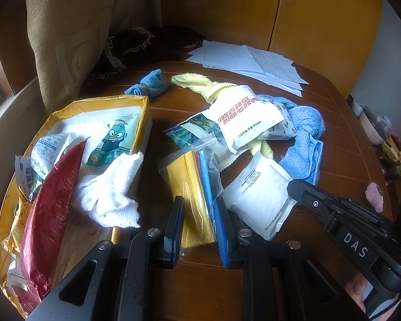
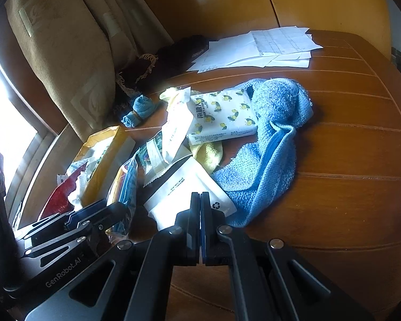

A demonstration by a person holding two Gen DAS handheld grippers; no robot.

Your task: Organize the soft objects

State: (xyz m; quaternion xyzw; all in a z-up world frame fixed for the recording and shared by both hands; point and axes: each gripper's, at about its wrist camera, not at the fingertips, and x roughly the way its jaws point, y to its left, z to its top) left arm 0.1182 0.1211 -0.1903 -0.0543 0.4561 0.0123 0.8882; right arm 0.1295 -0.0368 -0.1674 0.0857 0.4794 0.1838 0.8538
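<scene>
My left gripper (image 1: 197, 214) is shut on the near end of a clear plastic bag (image 1: 192, 176) that holds yellow and blue flat pieces. The bag lies just right of a yellow box (image 1: 144, 107). In that box are a white cloth (image 1: 112, 187), a red packet (image 1: 53, 200) and other sachets. My right gripper (image 2: 200, 196) has its pads pressed together on the near edge of a white pouch (image 2: 184, 184). Beyond it lie a big blue towel (image 2: 270, 147), a yellow cloth (image 2: 207, 153) and a lemon-print tissue pack (image 2: 224, 115).
A small rolled blue cloth (image 1: 149, 81) lies at the back, near a tan cushion (image 1: 66, 40) and a dark fringed fabric. Loose papers (image 1: 254, 61) cover the far side of the wooden table (image 2: 347, 160). A pink fluffy piece (image 1: 374, 196) sits at the right edge.
</scene>
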